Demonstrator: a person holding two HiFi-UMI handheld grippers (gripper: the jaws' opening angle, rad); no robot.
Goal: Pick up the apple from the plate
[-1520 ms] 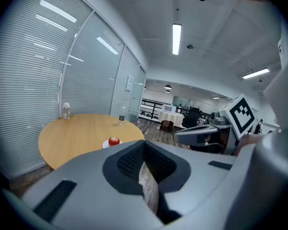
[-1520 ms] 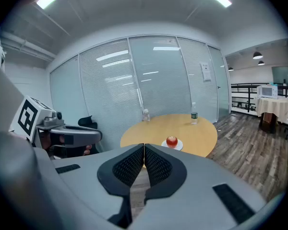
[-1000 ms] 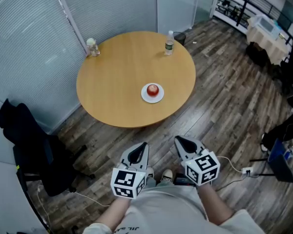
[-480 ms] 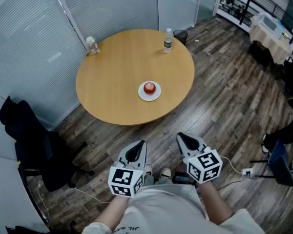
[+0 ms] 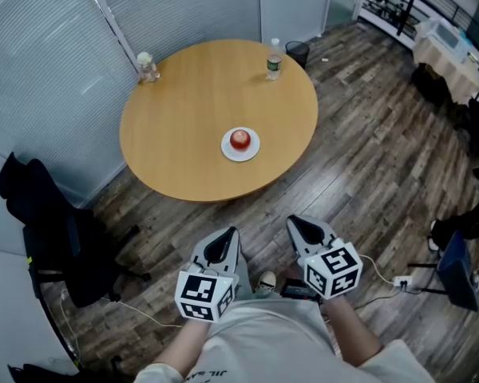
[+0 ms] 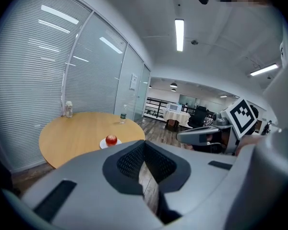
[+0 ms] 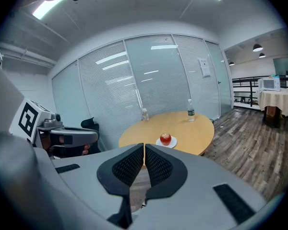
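Apple (image 5: 239, 139) well ahead of right gripper (image 5: 296, 227)

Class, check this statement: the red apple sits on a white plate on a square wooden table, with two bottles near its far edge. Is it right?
No. The table is round, not square, as the head view shows. The rest holds: red apple on white plate, left bottle and right bottle near the far edge.

Red apple (image 5: 239, 139), round and whole, sits centred on a small white round plate (image 5: 227, 151). White rim shows all around the apple. Plate lies flat on a round wooden table (image 5: 176, 118), toward its near edge and well in from the far side.
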